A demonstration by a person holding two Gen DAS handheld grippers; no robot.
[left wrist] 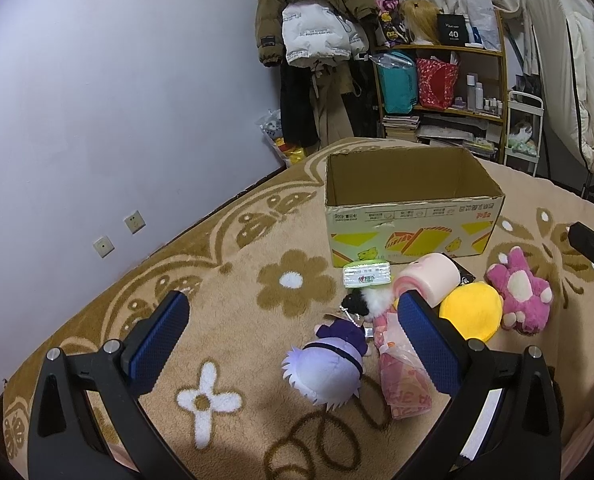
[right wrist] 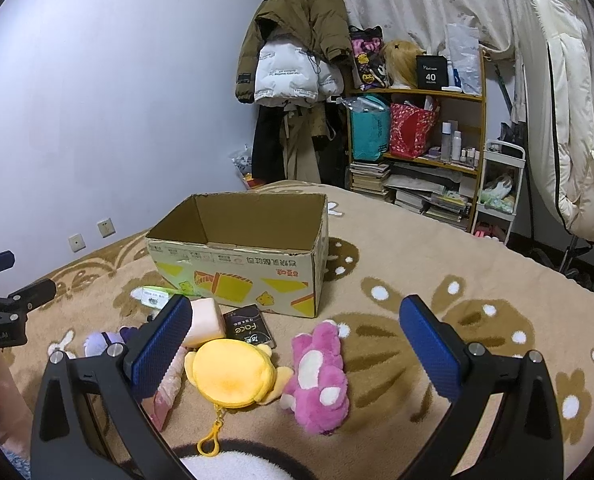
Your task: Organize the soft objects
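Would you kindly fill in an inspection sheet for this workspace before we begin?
Surface: tan floral blanket, uncluttered to the right.
Job's things: open cardboard box, inside not visible; pink plush, yellow plush pouch, purple doll, pink roll cushion lie loose in front.
Clutter: tissue pack, black packet, pink wrapper.
Grippers: left gripper and right gripper, jaws wide, empty.
Cables: nothing seen.
Surroundings: hung coats, packed shelf.
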